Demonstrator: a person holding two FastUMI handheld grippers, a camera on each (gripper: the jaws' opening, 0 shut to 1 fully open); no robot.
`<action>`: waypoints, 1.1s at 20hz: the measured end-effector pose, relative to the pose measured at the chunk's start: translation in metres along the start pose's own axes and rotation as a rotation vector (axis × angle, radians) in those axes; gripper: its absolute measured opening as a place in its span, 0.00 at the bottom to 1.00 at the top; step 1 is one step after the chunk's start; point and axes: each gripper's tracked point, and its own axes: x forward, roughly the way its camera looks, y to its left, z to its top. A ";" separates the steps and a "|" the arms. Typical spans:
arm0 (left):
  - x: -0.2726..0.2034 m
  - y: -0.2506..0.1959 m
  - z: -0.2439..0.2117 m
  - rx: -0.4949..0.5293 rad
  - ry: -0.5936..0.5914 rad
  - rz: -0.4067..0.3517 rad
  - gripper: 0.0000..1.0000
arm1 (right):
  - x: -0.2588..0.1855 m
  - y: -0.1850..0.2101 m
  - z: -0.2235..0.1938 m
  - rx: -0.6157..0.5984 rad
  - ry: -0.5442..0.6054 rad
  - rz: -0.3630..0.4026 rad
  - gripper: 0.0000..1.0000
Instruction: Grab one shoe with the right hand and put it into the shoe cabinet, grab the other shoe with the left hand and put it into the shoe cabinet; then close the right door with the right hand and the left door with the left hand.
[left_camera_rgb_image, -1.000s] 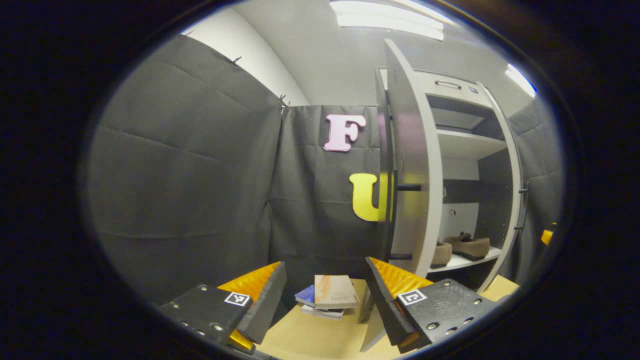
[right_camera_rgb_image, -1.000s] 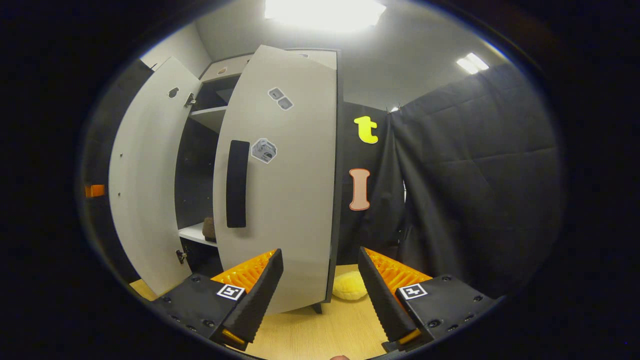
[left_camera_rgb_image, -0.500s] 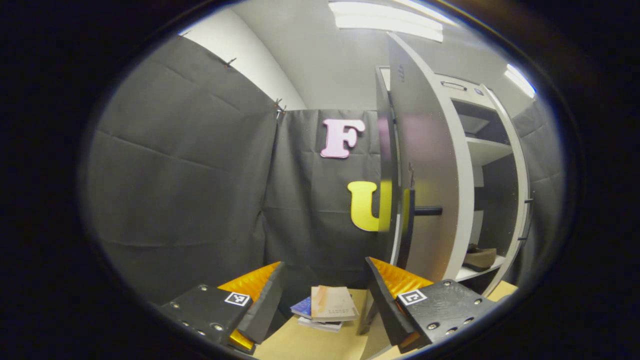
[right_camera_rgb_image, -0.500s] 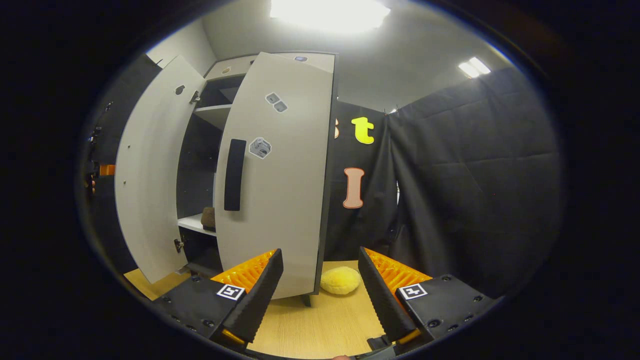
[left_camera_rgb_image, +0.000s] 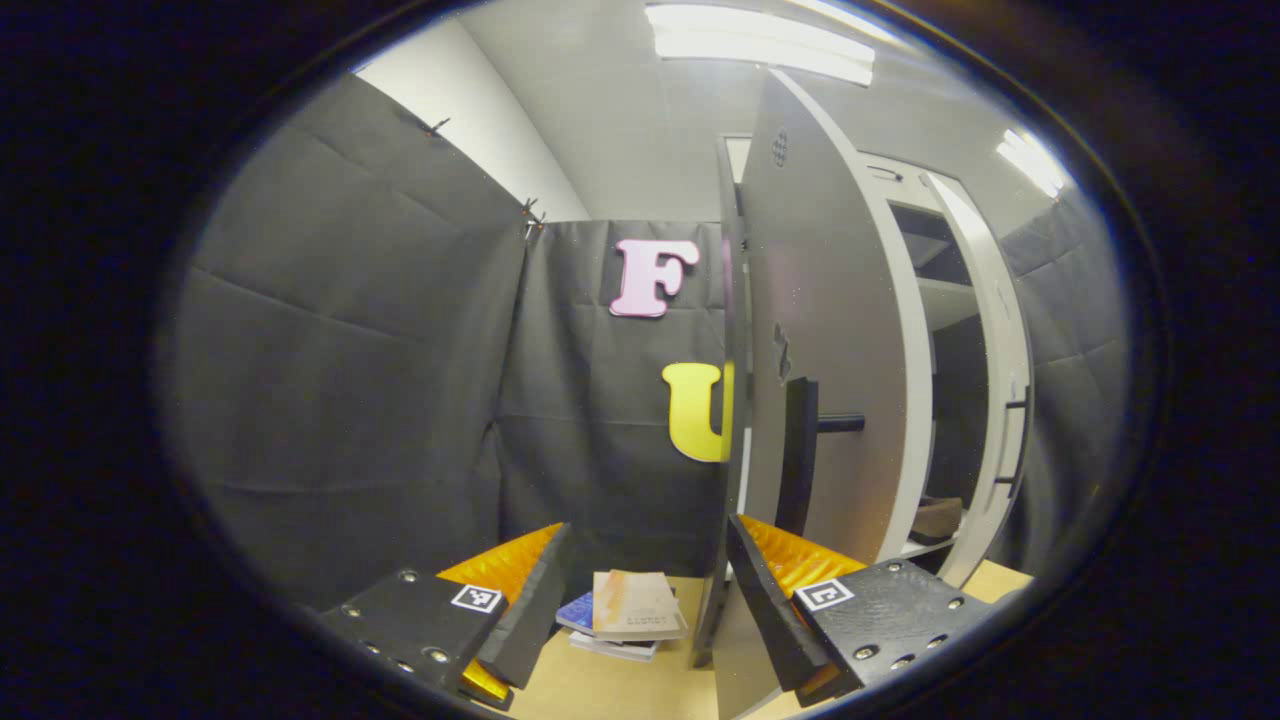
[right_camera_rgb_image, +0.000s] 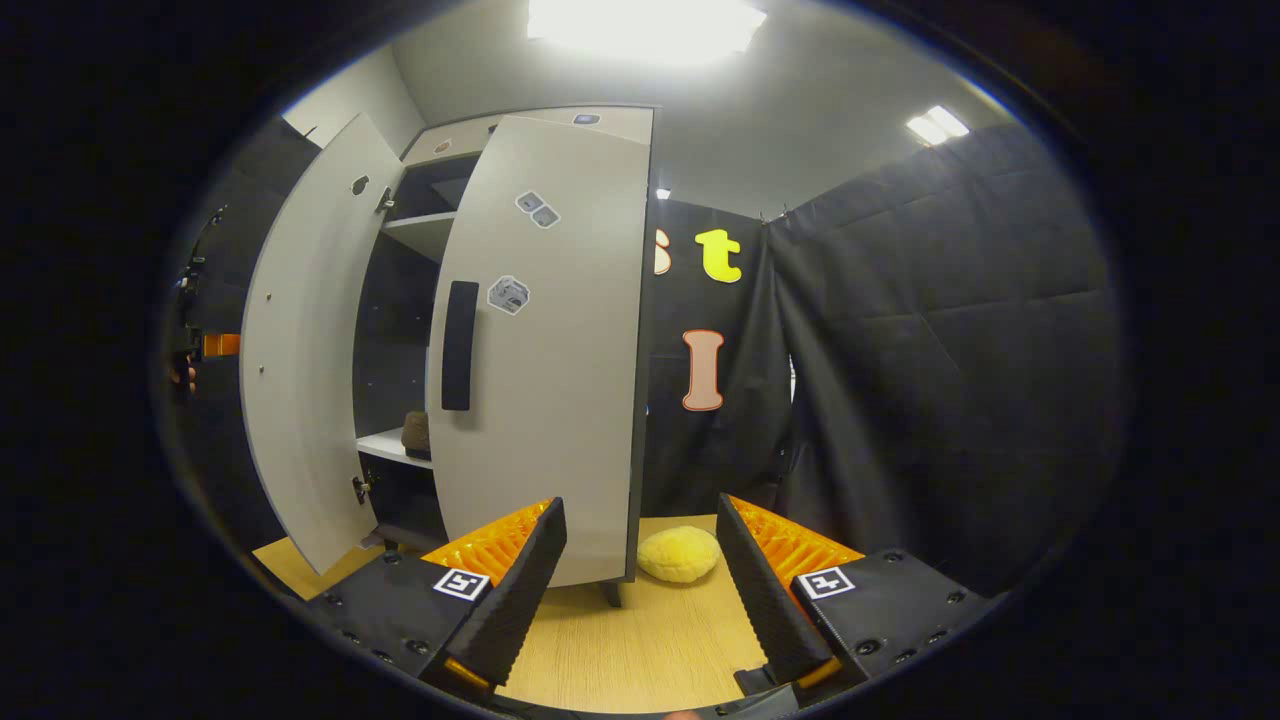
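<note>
The left gripper (left_camera_rgb_image: 645, 590) is held level with its fingers spread and nothing between them, the right finger close against the left door (left_camera_rgb_image: 830, 350) of the shoe cabinet (left_camera_rgb_image: 985, 330) at one o'clock. The right gripper (right_camera_rgb_image: 640, 590) is likewise splayed and empty, well back from the right door (right_camera_rgb_image: 545, 350) at eleven o'clock. Both pale doors stand ajar. One brown shoe (left_camera_rgb_image: 938, 518) rests on the lower shelf. Three books (left_camera_rgb_image: 625, 615) lie stacked on the floor; one yellow cushion (right_camera_rgb_image: 680, 553) sits beside the cabinet.

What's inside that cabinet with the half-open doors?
On a low white shelf in the cabinet sits a brown shoe, with an empty shelf higher up. The two doors cover the rest, so a second shoe cannot be confirmed.
</note>
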 end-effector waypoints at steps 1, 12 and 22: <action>-0.001 0.000 0.000 0.006 -0.005 -0.011 0.89 | -0.001 -0.001 0.001 -0.003 -0.002 0.001 0.96; 0.008 -0.017 -0.010 -0.012 -0.008 -0.088 0.89 | -0.006 -0.016 0.002 -0.019 0.000 -0.009 0.96; 0.040 -0.093 -0.027 -0.042 0.002 -0.208 0.96 | 0.000 -0.029 -0.001 -0.025 0.004 -0.018 0.93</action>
